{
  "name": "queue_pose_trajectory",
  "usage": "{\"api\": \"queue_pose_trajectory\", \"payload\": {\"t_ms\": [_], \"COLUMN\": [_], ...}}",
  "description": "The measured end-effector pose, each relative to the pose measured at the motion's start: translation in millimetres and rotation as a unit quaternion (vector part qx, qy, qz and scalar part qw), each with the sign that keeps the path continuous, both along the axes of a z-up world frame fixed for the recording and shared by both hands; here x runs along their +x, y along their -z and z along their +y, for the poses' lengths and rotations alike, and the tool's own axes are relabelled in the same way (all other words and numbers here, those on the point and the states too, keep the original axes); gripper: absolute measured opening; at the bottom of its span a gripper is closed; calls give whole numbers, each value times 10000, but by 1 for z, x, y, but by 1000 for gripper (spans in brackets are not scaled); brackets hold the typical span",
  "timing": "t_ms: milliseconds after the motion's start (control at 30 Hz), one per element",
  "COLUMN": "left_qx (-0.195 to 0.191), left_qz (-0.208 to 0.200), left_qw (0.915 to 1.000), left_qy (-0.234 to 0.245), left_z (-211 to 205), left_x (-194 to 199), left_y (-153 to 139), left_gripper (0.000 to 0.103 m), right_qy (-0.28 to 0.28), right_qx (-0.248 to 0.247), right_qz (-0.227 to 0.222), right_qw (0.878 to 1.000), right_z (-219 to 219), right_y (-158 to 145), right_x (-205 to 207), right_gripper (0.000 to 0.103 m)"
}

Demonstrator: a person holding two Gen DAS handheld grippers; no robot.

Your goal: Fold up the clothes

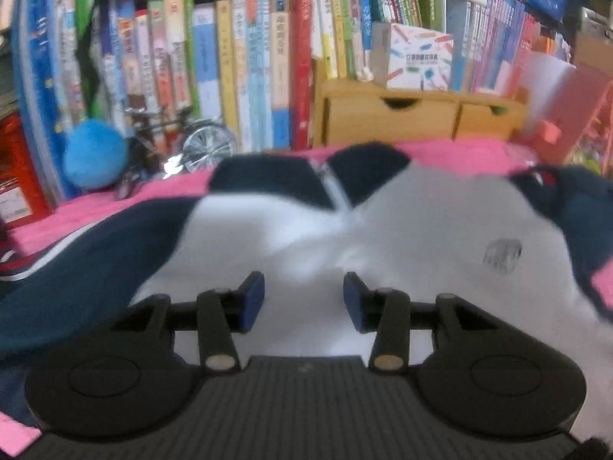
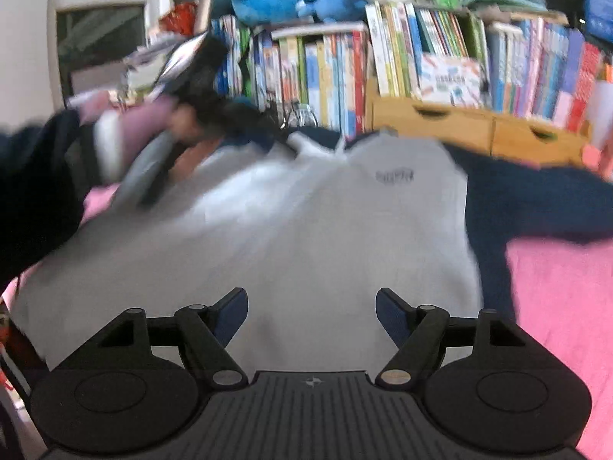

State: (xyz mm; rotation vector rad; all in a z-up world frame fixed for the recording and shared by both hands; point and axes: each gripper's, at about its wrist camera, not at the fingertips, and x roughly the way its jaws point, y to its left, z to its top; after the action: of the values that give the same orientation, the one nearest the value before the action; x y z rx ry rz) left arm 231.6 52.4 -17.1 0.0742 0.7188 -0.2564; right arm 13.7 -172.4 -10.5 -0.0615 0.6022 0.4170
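Grey-white with navy sleeves and collar, the jacket (image 2: 306, 222) lies spread front-up on a pink cloth (image 2: 555, 306), a small dark logo on its chest and a zip running down from the collar. At the left the left gripper (image 1: 304, 299) hovers over the pale body, fingers apart, holding nothing. Further right the right gripper (image 2: 311, 314) hangs above the hem, fingers wide, empty. Books (image 1: 237, 57) line the shelf behind.
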Motion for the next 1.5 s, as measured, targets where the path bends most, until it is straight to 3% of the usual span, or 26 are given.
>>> {"api": "queue_pose_trajectory", "payload": {"t_ms": [100, 167, 233, 333, 400, 467, 633, 800, 900, 967, 1000, 1033, 1067, 1100, 1133, 1233, 1300, 1367, 1400, 1433, 1467, 1500], "left_qx": [171, 242, 266, 162, 77, 56, 29, 82, -195, -305, -330, -212, -94, 27, 129, 46, -141, -592, -902, -1333, -1684, -1668], "left_qz": [9, 33, -115, -230, -231, -232, -236, -328, -522, -989, -1242, -1587, -1925, -2230, -2366, -2178, -1793, -1092, -763, -530, -357, -478], "left_qw": [9998, 9992, 9985, 9979, 9981, 9981, 9982, 9975, 9961, 9917, 9877, 9772, 9627, 9439, 9209, 8658, 8514, 8454, 8425, 8406, 8390, 8475], "left_qy": [-134, -309, -454, -581, -574, -569, -560, -620, -680, -765, -888, -1397, -1901, -2434, -3096, -4505, -4928, -5194, -5255, -5223, -5162, -5016], "left_z": [7, 9, 13, 20, 24, 26, 27, 26, 43, 66, 79, 99, 119, 140, 162, 232, 268, 294, 305, 309, 311, 300], "left_x": [14, 29, 41, 49, 50, 51, 52, 47, 14, -23, -41, -53, -66, -78, -80, -65, -47, -28, -22, -19, -18, -20], "left_y": [8, 18, 28, 32, 32, 32, 32, 30, 19, 4, -4, -12, -20, -26, -29, -29, -19, -1, 7, 15, 21, 15], "left_gripper": [44, 44, 45, 46, 46, 46, 46, 45, 44, 47, 52, 67, 75, 85, 86, 87, 87, 86, 80, 48, 33, 0], "right_qy": [-159, -156, -80, 71, 170, 221, 397, 577, 644, 443, 308, 176, 13, -138, -285, -658, -808, -874, -882, -848, -803, -711], "right_qx": [-111, -247, -407, -451, -506, -811, -771, -1239, -1544, -1457, -1381, -1330, -1278, -1227, -1179, -1135, -1105, -1035, -1007, -1008, -1017, -1054], "right_qz": [2, 184, 492, 728, 630, 334, 104, -168, -319, -471, -552, -599, -622, -626, -619, -572, -639, -705, -726, -731, -739, -754], "right_qw": [9998, 9994, 9979, 9963, 9966, 9959, 9962, 9905, 9854, 9872, 9884, 9892, 9899, 9904, 9907, 9897, 9885, 9883, 9883, 9886, 9888, 9890], "right_z": [-5, -1, 13, 29, 35, 40, 37, 54, 66, 69, 71, 74, 78, 83, 87, 96, 95, 87, 82, 75, 67, 59], "right_y": [-21, -21, -8, 17, 32, 39, 45, 45, 35, 23, 17, 12, 7, 4, 3, 2, -1, -7, -9, -11, -13, -14], "right_x": [51, 107, 164, 228, 262, 283, 323, 329, 306, 282, 270, 258, 247, 237, 227, 199, 179, 158, 148, 141, 134, 129], "right_gripper": [67, 43, 30, 26, 24, 23, 24, 25, 42, 62, 63, 63, 66, 67, 68, 69, 69, 76, 77, 77, 77, 77]}}
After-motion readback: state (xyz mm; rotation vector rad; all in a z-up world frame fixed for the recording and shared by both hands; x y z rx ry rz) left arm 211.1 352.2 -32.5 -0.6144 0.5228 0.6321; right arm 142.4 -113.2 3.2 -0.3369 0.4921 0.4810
